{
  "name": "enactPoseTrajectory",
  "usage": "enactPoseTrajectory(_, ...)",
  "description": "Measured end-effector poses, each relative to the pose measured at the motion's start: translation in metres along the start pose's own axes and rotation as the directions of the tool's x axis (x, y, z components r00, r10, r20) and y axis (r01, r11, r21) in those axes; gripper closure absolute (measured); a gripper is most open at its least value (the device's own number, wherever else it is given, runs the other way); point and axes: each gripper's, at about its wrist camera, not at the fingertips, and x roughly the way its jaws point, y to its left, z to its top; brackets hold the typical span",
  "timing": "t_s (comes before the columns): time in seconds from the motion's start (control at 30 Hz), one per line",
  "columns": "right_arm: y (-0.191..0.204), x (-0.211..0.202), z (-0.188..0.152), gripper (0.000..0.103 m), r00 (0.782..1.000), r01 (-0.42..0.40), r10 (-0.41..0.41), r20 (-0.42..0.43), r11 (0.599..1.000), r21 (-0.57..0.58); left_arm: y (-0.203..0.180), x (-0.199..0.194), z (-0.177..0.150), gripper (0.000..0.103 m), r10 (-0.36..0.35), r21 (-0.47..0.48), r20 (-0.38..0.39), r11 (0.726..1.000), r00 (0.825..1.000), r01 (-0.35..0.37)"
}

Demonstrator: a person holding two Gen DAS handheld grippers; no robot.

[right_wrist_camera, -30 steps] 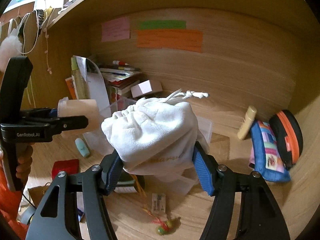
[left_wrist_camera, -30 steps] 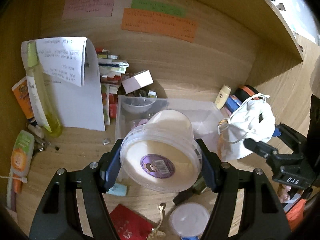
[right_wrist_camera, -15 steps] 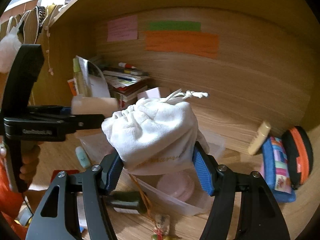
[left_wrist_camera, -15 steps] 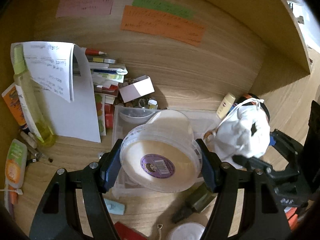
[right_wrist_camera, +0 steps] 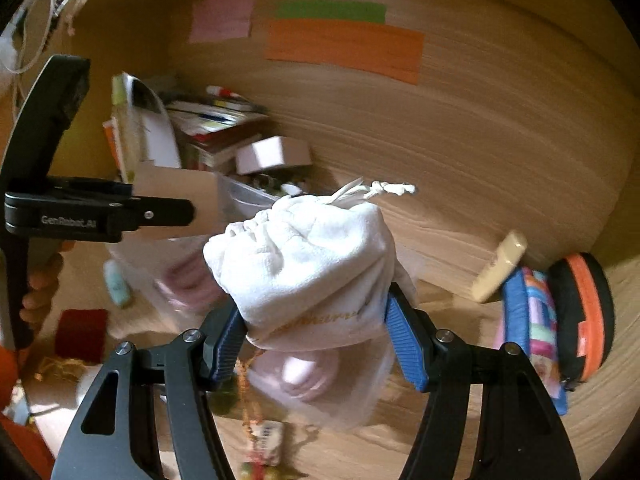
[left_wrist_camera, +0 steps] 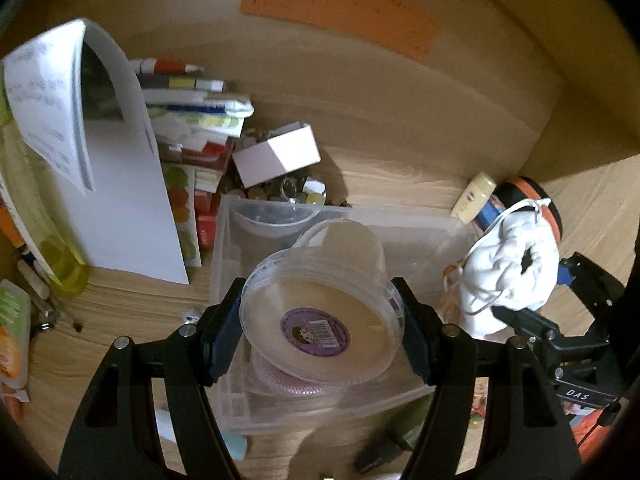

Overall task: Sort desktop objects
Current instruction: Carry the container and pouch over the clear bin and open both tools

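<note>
My left gripper (left_wrist_camera: pixel 320 336) is shut on a translucent plastic tub (left_wrist_camera: pixel 320 304) with a purple label, held above a clear plastic bin (left_wrist_camera: pixel 404 236). A pink round thing (left_wrist_camera: pixel 280 384) lies in the bin under the tub. My right gripper (right_wrist_camera: pixel 316 340) is shut on a white drawstring pouch (right_wrist_camera: pixel 308 264), held over the bin's right end; the pouch also shows in the left wrist view (left_wrist_camera: pixel 516 276). The left gripper with the tub shows at the left of the right wrist view (right_wrist_camera: pixel 120 212).
A stack of books and pens (left_wrist_camera: pixel 196 120), a curled paper sheet (left_wrist_camera: pixel 120 184) and a yellow bottle (left_wrist_camera: pixel 44 240) stand at the left. A small pink box (left_wrist_camera: pixel 276 156) lies behind the bin. A cream tube (right_wrist_camera: pixel 496 272), a colourful pouch (right_wrist_camera: pixel 532 328) and a black-orange case (right_wrist_camera: pixel 584 312) lie at the right.
Both grippers have moved forward toward the back wall, so tub and pouch now hang over the clear bin. Both grips are unchanged.
</note>
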Motion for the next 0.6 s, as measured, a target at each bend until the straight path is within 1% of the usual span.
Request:
enactPoseTrajectory(0.07, 0.001, 0.007, 0.001, 0.041, 1.0, 0.003, -0.003, -0.007, 1.0, -0.011, 0.0, 0.006, -0.001, 0.034, 0.006, 0.0, -0.015, 1.0, 1.0, -0.006)
enactPoseTrajectory(0.2, 0.01, 0.023, 0.002, 0.041, 0.998, -0.054, 0.053, -0.035, 0.998, -0.023, 0.0, 0.016, -0.004, 0.034, 0.013, 0.01, -0.039, 1.0, 0.999, -0.013)
enactPoseTrajectory(0.3, 0.018, 0.033, 0.0, 0.042, 0.995, -0.082, 0.08, -0.055, 0.996, -0.034, -0.003, 0.021, -0.007, 0.034, 0.023, 0.028, -0.046, 0.999, 0.999, -0.022)
enactPoseTrajectory(0.37, 0.022, 0.038, -0.001, 0.042, 0.994, -0.088, 0.086, -0.065, 0.995, -0.038, -0.006, 0.021, -0.008, 0.034, 0.04, 0.042, -0.042, 0.998, 0.998, -0.039)
enactPoseTrajectory(0.5, 0.025, 0.045, -0.003, 0.042, 0.992, -0.104, 0.101, -0.081, 0.994, -0.031, -0.009, 0.022, -0.01, 0.034, 0.045, 0.053, -0.037, 0.998, 0.998, -0.043)
enactPoseTrajectory(0.6, 0.028, 0.048, -0.005, 0.042, 0.99, -0.109, 0.106, -0.092, 0.994, -0.029, -0.012, 0.029, -0.01, 0.034, 0.051, 0.066, -0.047, 0.997, 0.998, -0.048)
